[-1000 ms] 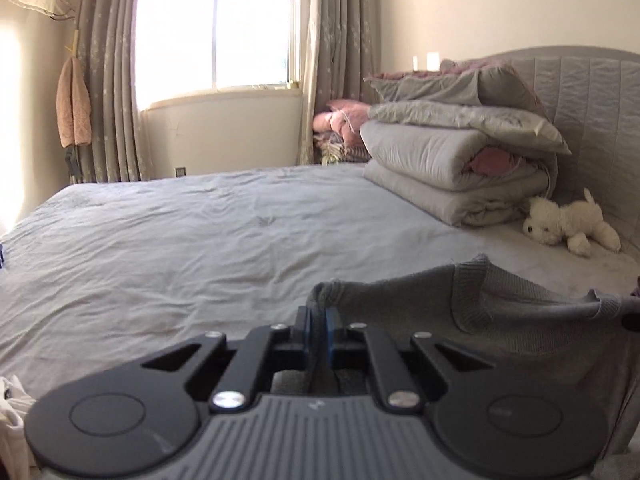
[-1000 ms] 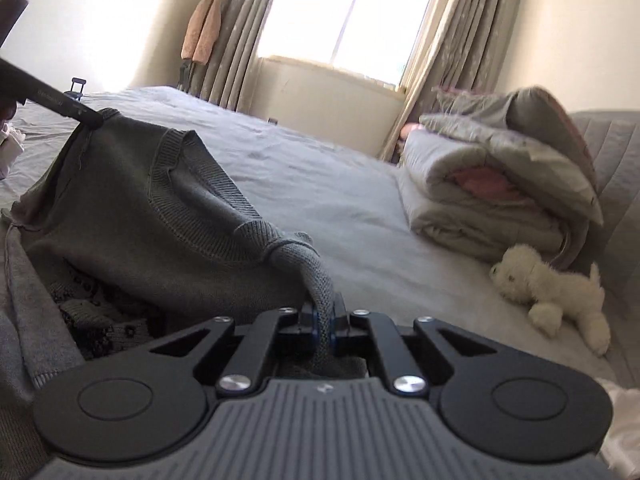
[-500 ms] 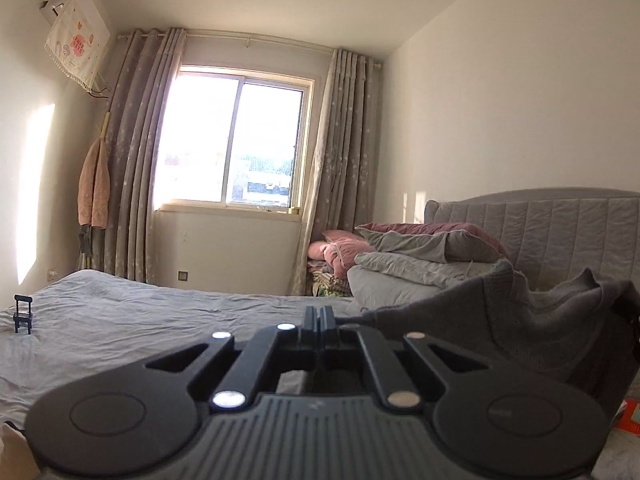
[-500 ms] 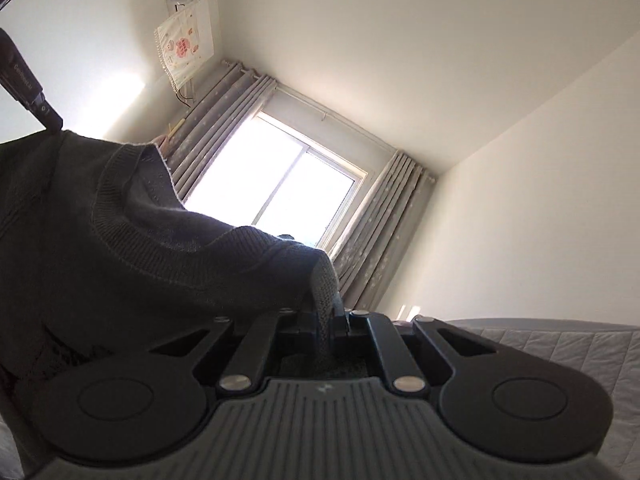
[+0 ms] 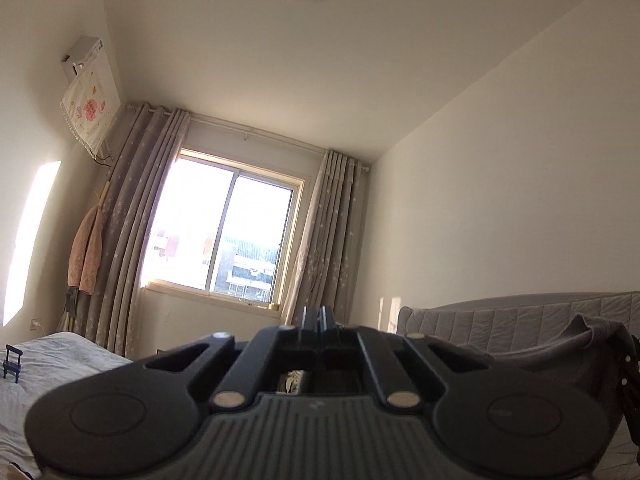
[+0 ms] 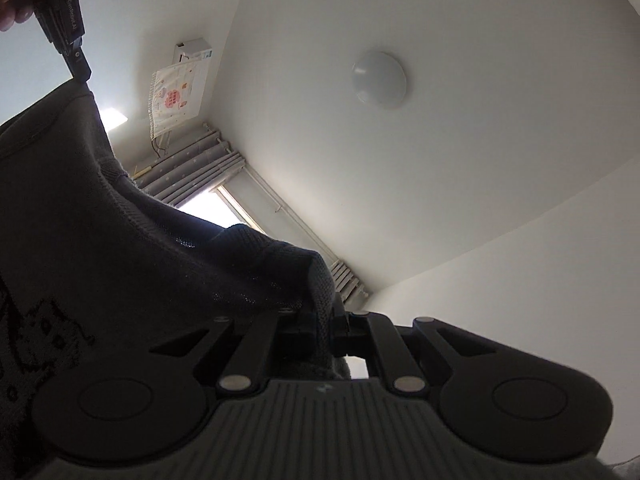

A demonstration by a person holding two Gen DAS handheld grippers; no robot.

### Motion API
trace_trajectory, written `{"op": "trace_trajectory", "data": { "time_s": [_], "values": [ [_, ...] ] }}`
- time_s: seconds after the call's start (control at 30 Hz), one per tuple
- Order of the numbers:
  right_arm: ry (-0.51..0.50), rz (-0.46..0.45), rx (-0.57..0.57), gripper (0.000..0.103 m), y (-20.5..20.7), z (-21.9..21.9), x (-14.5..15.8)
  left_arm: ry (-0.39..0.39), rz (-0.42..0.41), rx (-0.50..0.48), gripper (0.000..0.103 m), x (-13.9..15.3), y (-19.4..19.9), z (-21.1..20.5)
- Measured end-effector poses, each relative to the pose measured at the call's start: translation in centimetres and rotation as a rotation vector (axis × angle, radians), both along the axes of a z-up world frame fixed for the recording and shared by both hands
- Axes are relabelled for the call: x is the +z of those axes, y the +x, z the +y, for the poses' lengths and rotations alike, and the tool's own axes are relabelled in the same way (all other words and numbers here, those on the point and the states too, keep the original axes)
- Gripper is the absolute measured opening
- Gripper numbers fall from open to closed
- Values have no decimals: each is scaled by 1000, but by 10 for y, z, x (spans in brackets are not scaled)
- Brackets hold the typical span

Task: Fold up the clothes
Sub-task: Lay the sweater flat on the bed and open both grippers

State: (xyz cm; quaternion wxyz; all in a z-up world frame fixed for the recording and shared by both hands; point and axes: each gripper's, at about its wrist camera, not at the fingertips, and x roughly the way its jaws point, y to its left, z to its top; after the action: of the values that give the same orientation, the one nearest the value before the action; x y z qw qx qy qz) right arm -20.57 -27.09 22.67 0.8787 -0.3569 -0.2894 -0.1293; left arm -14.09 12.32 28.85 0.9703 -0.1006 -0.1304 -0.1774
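A grey knit sweater [image 6: 120,264] with a dark pattern on its front hangs in the air, stretched between both grippers. My right gripper [image 6: 325,314] is shut on a ribbed edge of it, and the fabric runs up and left from the fingers. In the right wrist view my left gripper [image 6: 78,62] shows at the top left, pinching the sweater's other top corner. In the left wrist view my left gripper [image 5: 318,316] points slightly upward with its fingers together. There the sweater [image 5: 576,344] drapes off to the right, in front of the headboard.
The bed [image 5: 60,364] with a grey sheet lies low at the left, a small black object [image 5: 11,362] on it. A padded headboard [image 5: 500,320] stands on the right. Ahead are the window [image 5: 224,240] and curtains [image 5: 128,220]; a ceiling lamp [image 6: 378,80] is overhead.
Both grippers have risen and tilted upward, lifting the sweater off the bed. The views have swung from the bed and pillows up to the window, walls and ceiling.
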Motion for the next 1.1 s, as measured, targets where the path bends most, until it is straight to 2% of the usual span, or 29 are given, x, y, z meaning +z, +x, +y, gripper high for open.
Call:
{"op": "trace_trajectory", "data": {
  "time_s": [0.17,0.23,0.3,0.4,0.5,0.57,0.6,0.67,0.7,0.73,0.8,0.83,0.87,0.9,0.93,0.97,1.03,1.1],
  "values": [
    [74,-73,115,6,-22,-14,53,-51,-120,32,1,36,-24,9],
    [103,-45,150,6,-16,-20,71,-29,-135,58,1,44,-17,6],
    [112,7,140,6,7,-24,80,6,-111,88,1,45,2,0],
    [137,146,117,6,61,-30,72,62,5,135,1,29,52,-11],
    [173,326,101,6,133,-37,43,148,142,208,1,-5,123,-27],
    [195,445,55,6,192,-36,12,196,259,239,1,-36,183,-39],
    [231,517,49,6,224,-33,-8,222,323,258,1,-54,215,-47],
    [313,673,19,6,288,-22,-52,319,477,328,1,-108,288,-71],
    [346,763,-35,6,321,-14,-77,362,558,355,1,-136,323,-81],
    [368,864,-116,8,352,-6,-102,380,662,341,3,-163,351,-86],
    [389,1065,-290,8,392,-8,-143,371,857,310,7,-213,385,-91],
    [427,1109,-310,9,394,-15,-151,350,938,294,7,-235,392,-90],
    [486,1120,-278,18,388,-24,-153,332,950,279,9,-245,388,-86],
    [539,1132,-242,22,378,-32,-157,320,941,253,18,-251,378,-81],
    [578,1153,-211,31,363,-38,-160,311,934,229,26,-256,368,-77],
    [606,1186,-196,41,354,-43,-157,315,938,220,42,-259,358,-73],
    [680,1268,-152,42,326,-49,-173,309,960,221,46,-262,338,-58],
    [793,1353,-39,42,304,-58,-181,291,985,194,46,-267,320,-46]
  ]
}}
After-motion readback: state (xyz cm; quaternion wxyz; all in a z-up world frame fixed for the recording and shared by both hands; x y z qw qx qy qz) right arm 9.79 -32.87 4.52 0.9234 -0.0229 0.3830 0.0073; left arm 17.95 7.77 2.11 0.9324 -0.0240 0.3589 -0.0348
